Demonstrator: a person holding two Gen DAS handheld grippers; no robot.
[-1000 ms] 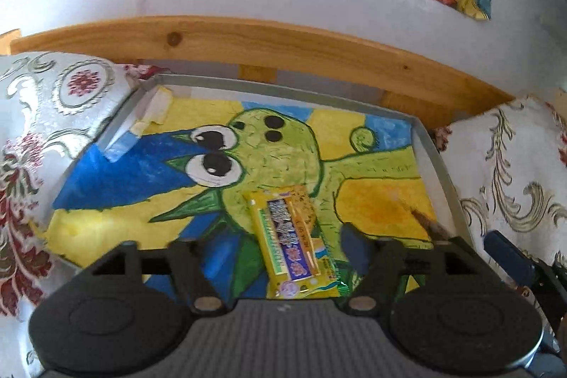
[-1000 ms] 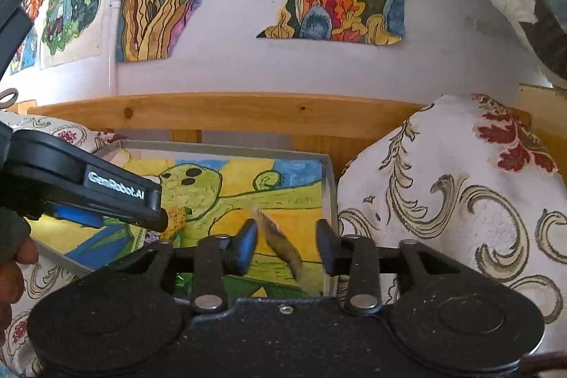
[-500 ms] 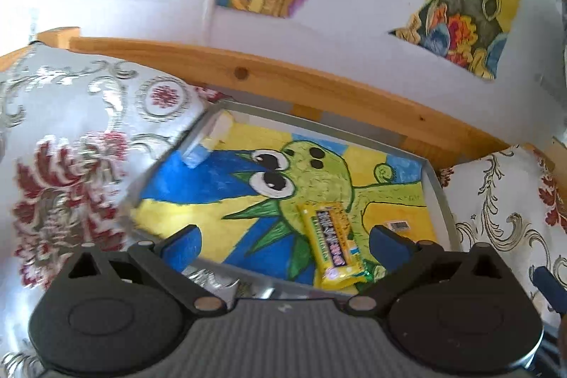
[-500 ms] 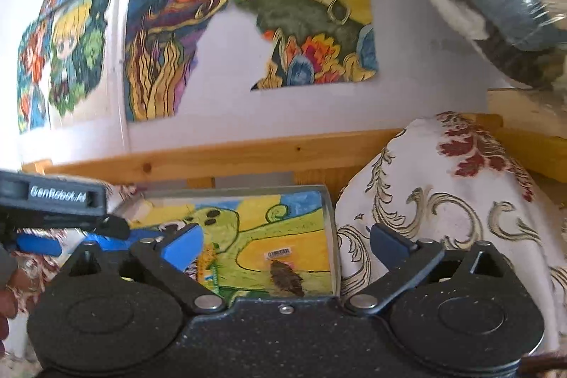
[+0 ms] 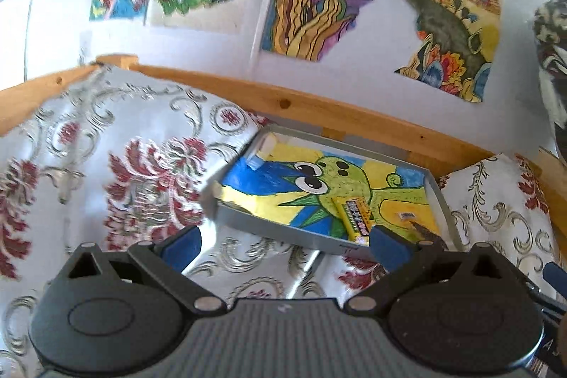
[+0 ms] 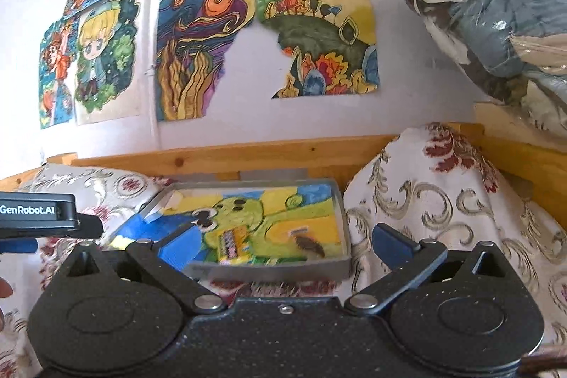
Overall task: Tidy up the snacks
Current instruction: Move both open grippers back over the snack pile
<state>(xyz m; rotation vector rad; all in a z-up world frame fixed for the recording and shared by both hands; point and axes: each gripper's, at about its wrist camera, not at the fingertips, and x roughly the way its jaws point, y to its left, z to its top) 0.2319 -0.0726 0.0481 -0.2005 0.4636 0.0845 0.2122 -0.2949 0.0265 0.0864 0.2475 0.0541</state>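
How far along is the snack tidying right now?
Done: the yellow snack packet and the small brown snack both lie in the grey tray. In hand: nothing; the left gripper and right gripper are open and empty. Left: no other loose snacks are visible.

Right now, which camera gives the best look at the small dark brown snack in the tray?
The right wrist view: the dark brown snack lies unobstructed on the tray, beside the yellow snack packet. In the left wrist view, the snack is partly hidden behind the left gripper.
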